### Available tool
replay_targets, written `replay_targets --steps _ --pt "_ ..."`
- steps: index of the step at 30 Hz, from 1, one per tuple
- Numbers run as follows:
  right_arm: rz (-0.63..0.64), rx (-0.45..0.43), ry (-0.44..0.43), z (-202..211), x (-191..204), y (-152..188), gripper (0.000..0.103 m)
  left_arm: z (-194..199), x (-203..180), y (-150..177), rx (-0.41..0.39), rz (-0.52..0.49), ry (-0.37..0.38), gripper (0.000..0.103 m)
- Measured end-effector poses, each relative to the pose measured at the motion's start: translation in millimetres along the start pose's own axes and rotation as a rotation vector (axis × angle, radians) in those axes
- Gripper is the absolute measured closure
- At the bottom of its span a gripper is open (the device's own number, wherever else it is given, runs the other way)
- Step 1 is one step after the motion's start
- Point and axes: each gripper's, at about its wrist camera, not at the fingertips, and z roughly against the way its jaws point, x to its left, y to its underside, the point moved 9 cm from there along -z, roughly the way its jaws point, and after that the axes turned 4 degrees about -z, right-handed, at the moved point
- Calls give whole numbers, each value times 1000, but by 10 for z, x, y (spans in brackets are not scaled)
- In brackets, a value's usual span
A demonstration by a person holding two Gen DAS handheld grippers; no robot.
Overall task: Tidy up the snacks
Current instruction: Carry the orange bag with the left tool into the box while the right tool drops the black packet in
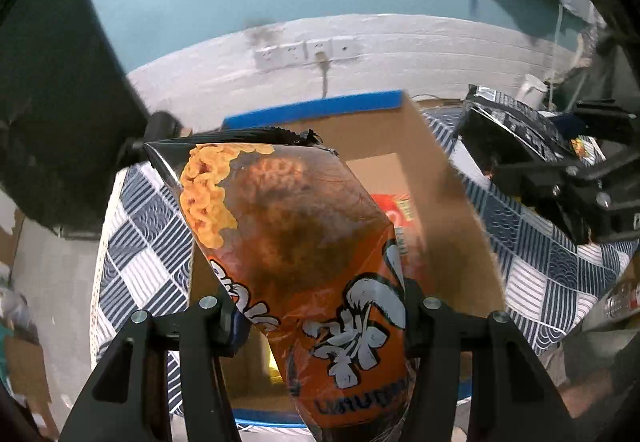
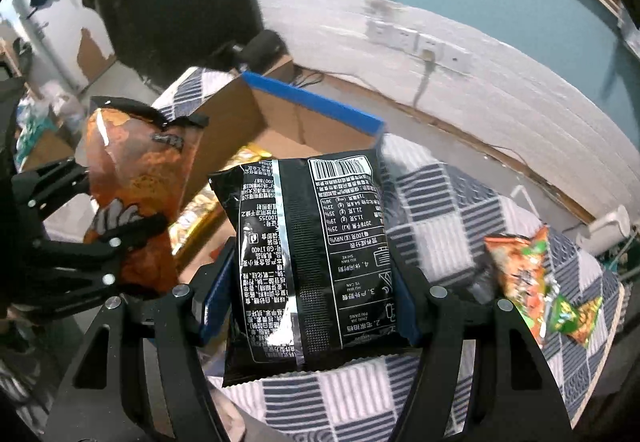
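My left gripper (image 1: 320,316) is shut on an orange snack bag (image 1: 296,234) with white lettering, held over the open cardboard box (image 1: 448,201) with blue-taped rims. The box holds a red packet (image 1: 396,209). At the right of that view, my right gripper (image 1: 568,177) carries a black bag (image 1: 508,125). In the right wrist view, the right gripper (image 2: 308,306) is shut on the black snack bag (image 2: 312,250), back side up, beside the box (image 2: 276,109). At left, the left gripper (image 2: 116,213) holds the orange bag (image 2: 136,177). Yellow packets (image 2: 200,205) lie in the box.
A blue-and-white patterned cloth (image 2: 440,226) covers the table. Orange and green snack bags (image 2: 536,274) lie on it at the right. Behind runs a white wall band with sockets (image 1: 308,51) under a teal wall. A dark panel (image 1: 52,101) stands at the left.
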Motion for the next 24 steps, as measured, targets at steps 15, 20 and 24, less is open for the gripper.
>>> replay_targets --steps 15,20,24 --pt "8 48 -30 -330 275 -89 33 -216 201 151 58 12 -44 44" --pt "-8 25 -16 -289 205 -115 24 -161 216 125 38 1 -88 23" --pt "-34 17 -12 -226 96 -105 24 -89 206 84 18 13 -77 23"
